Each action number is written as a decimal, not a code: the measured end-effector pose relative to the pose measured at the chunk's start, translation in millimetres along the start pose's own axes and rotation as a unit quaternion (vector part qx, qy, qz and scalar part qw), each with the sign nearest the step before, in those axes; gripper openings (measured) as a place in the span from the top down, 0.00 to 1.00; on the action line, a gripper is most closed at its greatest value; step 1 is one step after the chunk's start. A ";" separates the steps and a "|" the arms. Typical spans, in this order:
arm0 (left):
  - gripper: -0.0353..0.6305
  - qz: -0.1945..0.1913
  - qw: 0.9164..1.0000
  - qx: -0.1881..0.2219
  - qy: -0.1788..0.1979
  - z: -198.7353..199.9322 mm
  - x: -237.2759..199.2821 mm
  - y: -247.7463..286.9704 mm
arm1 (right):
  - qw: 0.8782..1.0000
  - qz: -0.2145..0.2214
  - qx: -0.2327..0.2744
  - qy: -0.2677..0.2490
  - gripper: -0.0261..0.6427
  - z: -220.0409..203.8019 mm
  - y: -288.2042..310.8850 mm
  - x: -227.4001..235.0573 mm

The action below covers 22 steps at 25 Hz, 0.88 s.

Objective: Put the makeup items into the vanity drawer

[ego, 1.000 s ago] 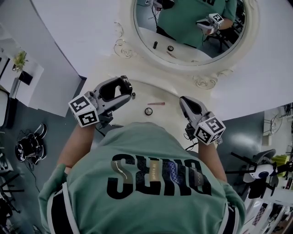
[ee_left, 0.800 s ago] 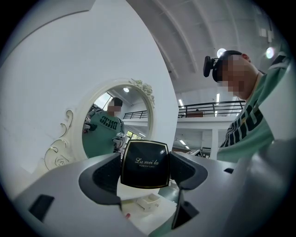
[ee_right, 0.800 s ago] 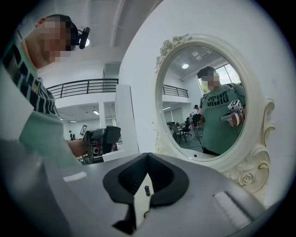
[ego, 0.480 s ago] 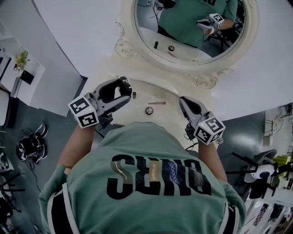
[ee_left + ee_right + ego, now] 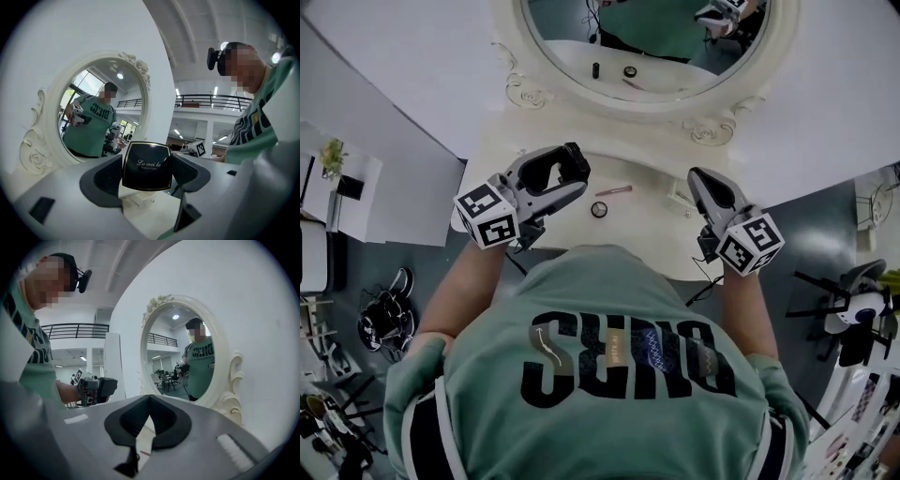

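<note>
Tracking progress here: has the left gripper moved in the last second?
Yes, slightly rightward: the left gripper, shut on the black compact, now sits nearer the pink pencil.

light: bright, even, diffuse; ceiling strips (image 5: 215,90) far beyond left gripper (image 5: 146,172) | shadows: soft, weak | glare: faint glint, top edge of compact (image 5: 146,165) btwn jaws | gripper views: heavy fisheye, black vignette corners | focus: sharp, no motion blur

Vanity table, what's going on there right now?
A person stands at the white vanity, a gripper in each hand. The left gripper clamps a black compact, held off the surface. The right gripper is shut on nothing. A pink pencil and a small round pot lie on the vanity, not yet put away.
</note>
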<state>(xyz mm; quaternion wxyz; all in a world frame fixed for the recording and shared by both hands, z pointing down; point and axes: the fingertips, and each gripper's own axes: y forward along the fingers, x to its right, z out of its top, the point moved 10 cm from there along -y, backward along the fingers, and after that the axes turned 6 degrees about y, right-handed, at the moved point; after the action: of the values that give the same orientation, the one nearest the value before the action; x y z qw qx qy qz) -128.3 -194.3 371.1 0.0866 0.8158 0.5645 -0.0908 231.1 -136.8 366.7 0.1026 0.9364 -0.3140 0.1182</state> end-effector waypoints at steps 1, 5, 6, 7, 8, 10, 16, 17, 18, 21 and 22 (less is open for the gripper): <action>0.44 -0.006 1.000 -0.012 0.000 -2.2 -1.4 13.9 | 1.000 -0.012 0.008 0.000 0.95 2.3 -6.9 7.9; 0.44 -0.033 0.997 -0.066 0.003 -16.8 -3.0 80.8 | 0.997 -0.060 0.037 0.006 0.95 4.2 -41.0 44.5; 0.44 -0.043 0.996 -0.082 0.004 -21.8 -1.8 99.5 | 0.996 -0.073 0.043 0.011 0.95 1.2 -51.3 52.5; 0.44 -0.054 0.994 -0.099 0.004 -27.7 -0.3 118.5 | 0.995 -0.086 0.046 0.016 0.95 -3.2 -62.1 59.6; 0.44 -0.065 0.991 -0.117 0.004 -34.7 1.4 137.8 | 0.994 -0.099 0.049 0.022 0.95 -8.9 -73.2 65.8; 0.44 -0.085 0.984 -0.154 0.002 -52.0 5.0 177.2 | 0.990 -0.123 0.051 0.035 0.95 -21.8 -94.8 76.9; 0.44 -0.099 0.952 -0.290 -0.030 -122.8 17.5 285.7 | 0.982 -0.169 0.051 0.072 0.95 -60.5 -149.3 104.5; 0.44 -0.096 0.944 -0.314 -0.040 -135.6 20.1 299.0 | 0.980 -0.174 0.051 0.078 0.95 -67.0 -157.8 106.9; 0.44 -0.093 0.936 -0.337 -0.045 -147.5 23.5 310.9 | 0.979 -0.179 0.051 0.085 0.95 -73.2 -166.3 109.1; 0.44 -0.080 0.911 -0.402 -0.043 -177.0 35.6 341.4 | 0.975 -0.190 0.051 0.104 0.95 -88.7 -192.2 118.8; 0.44 -0.075 0.904 -0.418 -0.045 -184.7 38.0 350.4 | 0.974 -0.191 0.051 0.108 0.95 -92.2 -199.2 123.7</action>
<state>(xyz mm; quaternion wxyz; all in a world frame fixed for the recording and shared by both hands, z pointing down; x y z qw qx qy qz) 222.5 -236.7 554.2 0.4379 0.6550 0.6058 0.1109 434.5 -26.2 466.3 0.1089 0.9648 -0.1098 0.2125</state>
